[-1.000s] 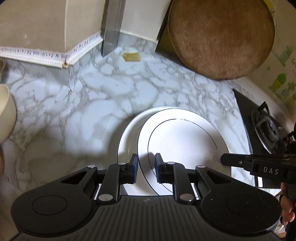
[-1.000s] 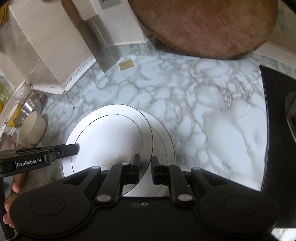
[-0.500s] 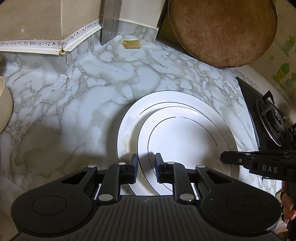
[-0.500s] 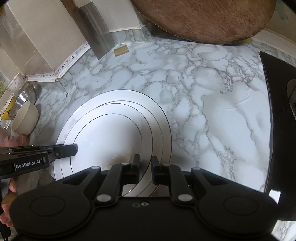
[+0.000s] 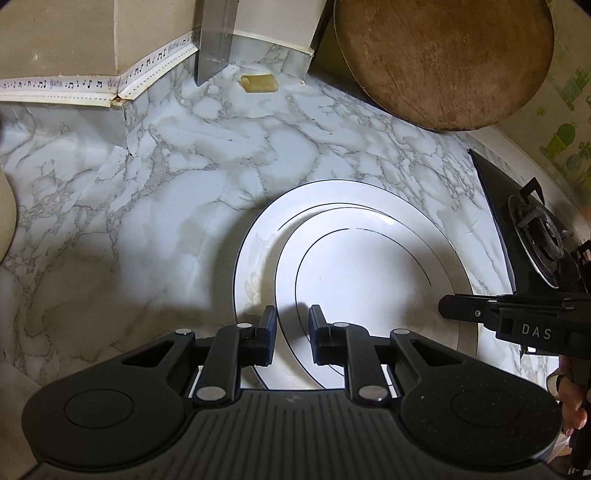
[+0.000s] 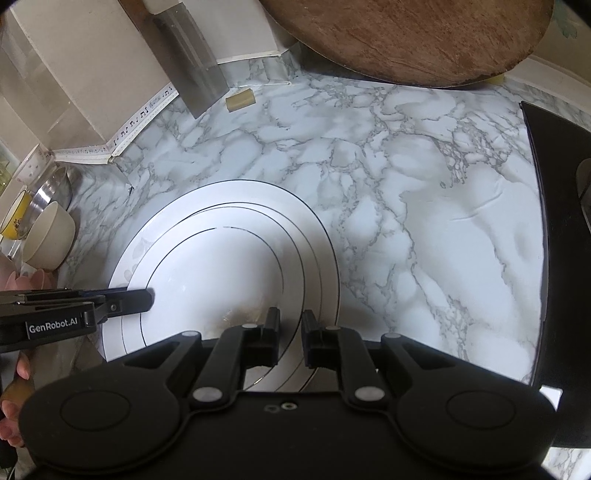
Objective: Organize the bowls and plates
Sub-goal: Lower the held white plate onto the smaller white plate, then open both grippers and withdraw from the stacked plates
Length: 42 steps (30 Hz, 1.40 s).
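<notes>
A smaller white plate with a thin black ring (image 5: 362, 277) (image 6: 218, 273) sits over a larger white plate (image 5: 255, 258) (image 6: 321, 258) on the marble counter. My left gripper (image 5: 291, 334) is shut on the smaller plate's left rim. My right gripper (image 6: 290, 334) is shut on its right rim. Each gripper shows in the other's view, the right one at the right edge (image 5: 454, 306), the left one at the left edge (image 6: 144, 295). A cream bowl (image 6: 50, 240) stands at the far left with a steel bowl (image 6: 48, 192) behind it.
A round wooden board (image 5: 443, 59) (image 6: 406, 33) leans on the back wall. A cleaver (image 5: 214, 40) (image 6: 192, 66) stands against the wall beside a small yellow block (image 5: 258, 83) (image 6: 240, 99). A black gas hob (image 5: 535, 236) (image 6: 561, 258) lies at the right.
Both grippers have carried the smaller plate down and over the larger plate, which now shows around it on nearly all sides. The view has shifted back along the counter.
</notes>
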Available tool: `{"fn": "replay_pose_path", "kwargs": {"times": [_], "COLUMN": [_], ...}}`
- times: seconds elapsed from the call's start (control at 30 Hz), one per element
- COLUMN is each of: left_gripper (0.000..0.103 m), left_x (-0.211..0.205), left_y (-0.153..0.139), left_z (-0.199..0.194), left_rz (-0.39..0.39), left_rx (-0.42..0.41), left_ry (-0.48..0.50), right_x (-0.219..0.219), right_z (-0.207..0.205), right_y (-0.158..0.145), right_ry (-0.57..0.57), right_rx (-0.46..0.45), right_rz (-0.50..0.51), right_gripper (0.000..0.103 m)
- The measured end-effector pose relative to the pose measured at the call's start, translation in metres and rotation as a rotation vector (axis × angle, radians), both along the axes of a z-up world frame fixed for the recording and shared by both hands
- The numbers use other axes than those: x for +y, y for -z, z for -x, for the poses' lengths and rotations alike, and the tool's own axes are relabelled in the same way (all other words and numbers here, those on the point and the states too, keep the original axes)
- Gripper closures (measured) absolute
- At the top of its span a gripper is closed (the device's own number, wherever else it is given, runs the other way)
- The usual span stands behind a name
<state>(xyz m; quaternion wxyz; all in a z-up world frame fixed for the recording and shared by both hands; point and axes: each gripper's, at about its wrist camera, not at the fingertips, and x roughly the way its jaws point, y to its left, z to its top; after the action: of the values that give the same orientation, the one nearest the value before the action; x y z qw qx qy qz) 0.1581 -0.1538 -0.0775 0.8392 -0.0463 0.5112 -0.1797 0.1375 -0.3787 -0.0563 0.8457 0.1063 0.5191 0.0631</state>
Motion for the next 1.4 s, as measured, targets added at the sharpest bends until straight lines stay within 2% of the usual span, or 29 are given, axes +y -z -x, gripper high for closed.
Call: {"fn": "replay_pose_path", "kwargs": {"times": [0.43, 0.67, 1.13, 1.2, 1.27, 1.3, 1.33, 1.4], "left_gripper": [0.085, 0.085, 0.083, 0.077, 0.060, 0.046, 0.040, 0.040], "left_x": [0.007, 0.014, 0.045, 0.051, 0.058, 0.061, 0.066, 0.075], "left_y": [-0.009, -0.022, -0.062, -0.066, -0.072, -0.075, -0.078, -0.084], "left_z": [-0.008, -0.001, 0.030, 0.035, 0.043, 0.047, 0.051, 0.059], "left_rz": [-0.006, -0.007, -0.047, -0.049, -0.049, -0.049, -0.047, -0.050], "left_rx": [0.000, -0.038, -0.191, -0.208, -0.236, -0.253, -0.271, -0.295], "left_ry": [0.017, 0.006, -0.047, -0.050, -0.059, -0.065, -0.071, -0.083], "right_x": [0.001, 0.008, 0.054, 0.061, 0.070, 0.074, 0.079, 0.089], "right_z": [-0.002, 0.004, 0.017, 0.020, 0.023, 0.024, 0.026, 0.030], "right_y": [0.000, -0.018, -0.058, -0.063, -0.068, -0.070, -0.072, -0.078], "right_ry": [-0.019, -0.048, -0.139, -0.150, -0.164, -0.172, -0.181, -0.199], "right_rx": [-0.006, -0.053, -0.189, -0.213, -0.235, -0.250, -0.263, -0.290], "right_rz": [0.020, 0.023, 0.098, 0.098, 0.101, 0.103, 0.108, 0.107], "right_gripper": [0.092, 0.092, 0.090, 0.090, 0.089, 0.089, 0.089, 0.087]}}
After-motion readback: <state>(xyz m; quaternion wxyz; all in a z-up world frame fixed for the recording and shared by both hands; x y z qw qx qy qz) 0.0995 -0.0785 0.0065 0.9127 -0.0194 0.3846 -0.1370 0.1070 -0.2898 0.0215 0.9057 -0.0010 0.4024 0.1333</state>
